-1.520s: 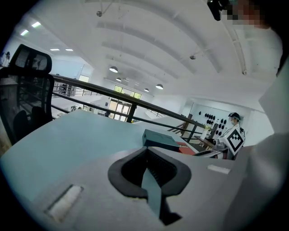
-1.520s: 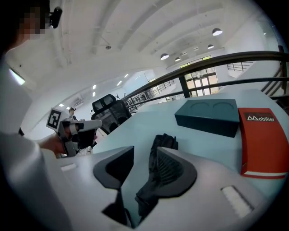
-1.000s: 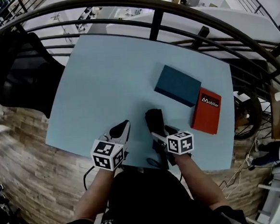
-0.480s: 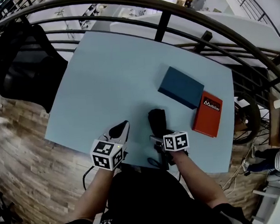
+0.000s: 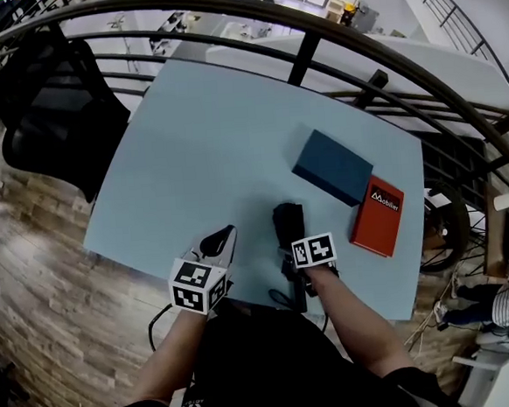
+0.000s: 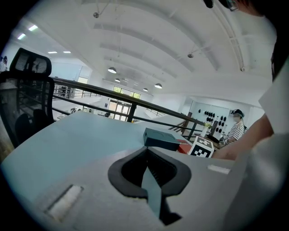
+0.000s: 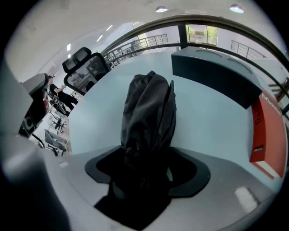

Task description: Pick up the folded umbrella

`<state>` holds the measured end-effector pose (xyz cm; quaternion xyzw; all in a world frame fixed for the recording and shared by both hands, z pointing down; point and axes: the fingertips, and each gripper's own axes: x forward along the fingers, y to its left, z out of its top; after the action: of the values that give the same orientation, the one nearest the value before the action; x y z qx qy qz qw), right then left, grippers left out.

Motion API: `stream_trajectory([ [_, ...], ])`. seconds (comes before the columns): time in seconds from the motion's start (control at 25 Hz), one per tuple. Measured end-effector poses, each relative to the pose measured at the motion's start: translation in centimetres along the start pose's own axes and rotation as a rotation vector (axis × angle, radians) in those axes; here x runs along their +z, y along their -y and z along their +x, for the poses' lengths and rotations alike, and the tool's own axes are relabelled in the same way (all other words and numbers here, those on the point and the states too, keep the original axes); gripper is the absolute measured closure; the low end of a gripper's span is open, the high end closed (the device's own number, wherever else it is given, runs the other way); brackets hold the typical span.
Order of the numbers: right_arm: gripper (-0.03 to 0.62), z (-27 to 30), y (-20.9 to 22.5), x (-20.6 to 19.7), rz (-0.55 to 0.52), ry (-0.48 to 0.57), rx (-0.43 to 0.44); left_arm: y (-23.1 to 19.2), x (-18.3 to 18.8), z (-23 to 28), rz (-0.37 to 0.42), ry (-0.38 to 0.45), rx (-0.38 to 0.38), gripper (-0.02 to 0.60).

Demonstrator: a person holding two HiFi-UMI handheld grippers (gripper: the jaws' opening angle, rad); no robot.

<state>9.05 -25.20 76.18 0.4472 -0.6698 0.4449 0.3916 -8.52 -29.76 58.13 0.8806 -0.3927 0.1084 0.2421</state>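
Umbrella (image 5: pixel 287 218) lies folded on surface (image 5: pixel 196 132), near box (image 5: pixel 332 167). Right hand-held gripper (image 5: pixel 290 253) straddles it, jaws closing, slight gap on one side. Left hand-held gripper (image 5: pixel 225 234) pressed together, empty.

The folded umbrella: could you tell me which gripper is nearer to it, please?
Right. The right gripper is over the umbrella, jaws closing around it; the left gripper sits off to its left, apart.
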Motion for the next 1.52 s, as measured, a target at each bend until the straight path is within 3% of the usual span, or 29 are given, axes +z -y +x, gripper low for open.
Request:
stream_trajectory([
  [0.2,0.26,0.4,-0.3,-0.2,-0.063,0.022,-0.112,0.4,-1.1,-0.9,-0.002,-0.003,-0.012,0.577],
  [0.6,0.317,0.2,0.3,-0.2,-0.06,0.064,-0.116,-0.4,-2.0,-3.5,0.006,0.0,-0.047,0.577],
  [0.8,0.325,-0.3,-0.3,-1.9,-0.037,0.093,-0.058,-0.2,-0.6,-3.9,0.024,0.025,-0.057,0.577],
  [0.96,0.329,-1.7,-0.5,-1.9,-0.032,0.175,-0.002,0.3,1.1,-3.9,0.049,0.054,-0.033,0.577],
  [1.16,0.33,-4.3,-0.7,-0.6,-0.063,0.277,0.096,1.2,2.0,-3.3,0.03,0.075,0.012,0.577],
  [1.32,0.329,-7.6,-0.1,1.4,-0.014,0.404,0.202,3.1,2.1,-2.5,0.036,0.058,0.024,0.577],
  [1.52,0.329,-12.4,1.5,4.4,0.008,0.552,0.247,4.7,2.7,-1.6,0.052,0.04,0.028,0.577],
])
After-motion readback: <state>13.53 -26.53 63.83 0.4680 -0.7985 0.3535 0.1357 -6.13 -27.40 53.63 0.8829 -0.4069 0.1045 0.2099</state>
